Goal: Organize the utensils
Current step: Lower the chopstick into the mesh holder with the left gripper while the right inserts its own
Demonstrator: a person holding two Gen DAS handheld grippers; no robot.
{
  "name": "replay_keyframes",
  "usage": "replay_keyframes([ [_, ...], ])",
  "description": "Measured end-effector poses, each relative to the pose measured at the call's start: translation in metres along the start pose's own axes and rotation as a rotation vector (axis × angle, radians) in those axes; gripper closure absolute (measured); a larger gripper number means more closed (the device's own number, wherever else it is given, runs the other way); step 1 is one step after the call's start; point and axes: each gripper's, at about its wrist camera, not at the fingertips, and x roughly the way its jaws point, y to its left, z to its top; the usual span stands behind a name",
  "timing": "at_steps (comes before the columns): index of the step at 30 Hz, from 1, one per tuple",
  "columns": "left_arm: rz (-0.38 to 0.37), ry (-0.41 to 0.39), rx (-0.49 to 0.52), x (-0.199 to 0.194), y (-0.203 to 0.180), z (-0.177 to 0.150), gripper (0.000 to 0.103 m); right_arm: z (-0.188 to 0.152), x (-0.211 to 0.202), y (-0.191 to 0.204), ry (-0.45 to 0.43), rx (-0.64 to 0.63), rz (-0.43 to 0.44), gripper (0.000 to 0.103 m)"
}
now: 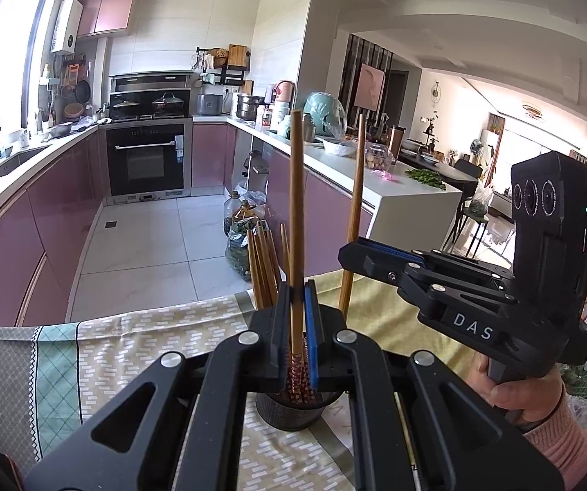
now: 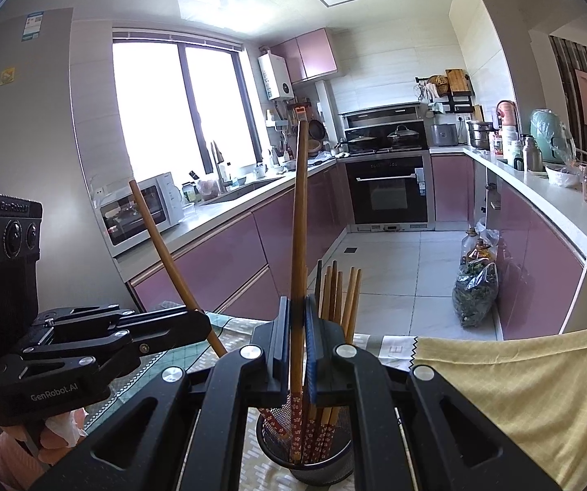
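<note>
Gripping one chopstick apiece, you held both tongs clamped shut over the mesh cup (image 2: 305, 456) on the cloth-covered table (image 1: 129, 352). Your left gripper (image 1: 298, 327) pinched the first chopstick (image 1: 296, 212) low on its shaft, just above the patterned end. Seen from that wrist, its long axis ran toward twelve o'clock, close to upright, and the patterned end already sat inside the cup's mouth. Your right gripper (image 2: 298, 347) held the second chopstick (image 2: 299, 245) in like manner, also pointing near twelve o'clock with a slight lean. Its flowered end reached down among the sticks already standing in the cup.

From the right wrist, the left-held stick appeared at about ten o'clock, slanting up and away. From the left wrist, the right-held stick stood at about one o'clock, beside the right tongs.

A bundle of other chopsticks (image 2: 340, 294) stood behind the jaws, leaning in the cup. The cup lay directly below both sets of tongs, at six o'clock from each grip. Neither hand was clearly nearer, since both sticks had entered or neared the rim.

In my judgement, the coming move turned on that vertical line: a straight lowering, then release.
</note>
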Motion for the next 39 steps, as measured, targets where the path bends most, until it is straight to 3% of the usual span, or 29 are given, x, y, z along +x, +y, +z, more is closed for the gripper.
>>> replay_keyframes([
  [39,0.009,0.133,0.018,0.04,0.009,-0.021,0.096,-0.036,0.034,-0.017,0.131,0.025,-0.014,0.097],
])
